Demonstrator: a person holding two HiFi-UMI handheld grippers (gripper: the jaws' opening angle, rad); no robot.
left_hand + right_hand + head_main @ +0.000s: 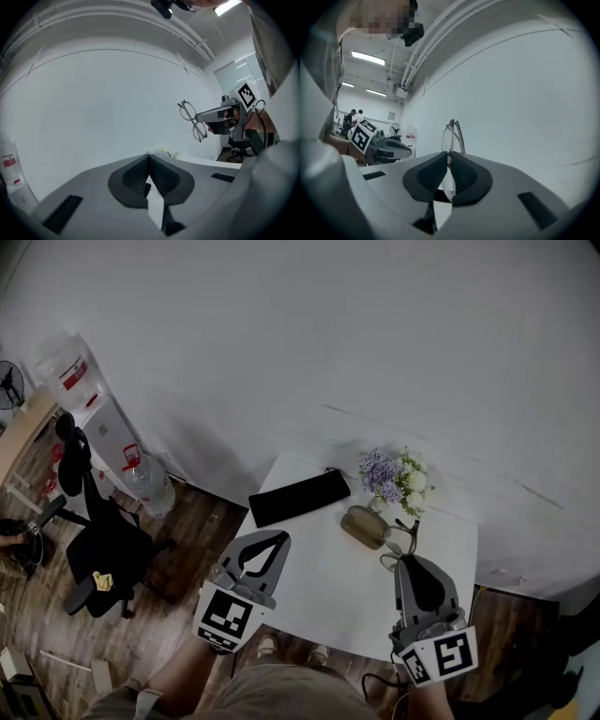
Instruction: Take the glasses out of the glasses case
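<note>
Thin-framed glasses (399,538) hang in the air above the white table (328,587), and my right gripper (406,559) is shut on them. In the right gripper view the glasses (452,136) stand up edge-on from between the closed pads. The left gripper view shows the glasses (192,121) held out in front of the wall by the right gripper (202,116). A brown glasses case (361,526) lies on the table just beyond them. My left gripper (279,538) hovers over the table's left side, shut, with nothing between its pads (159,176).
A black soft pouch (298,496) lies at the table's far left. A bunch of pale purple and white flowers (394,479) stands at the back by the wall. A black office chair (98,540) and water bottles (145,479) are on the wooden floor to the left.
</note>
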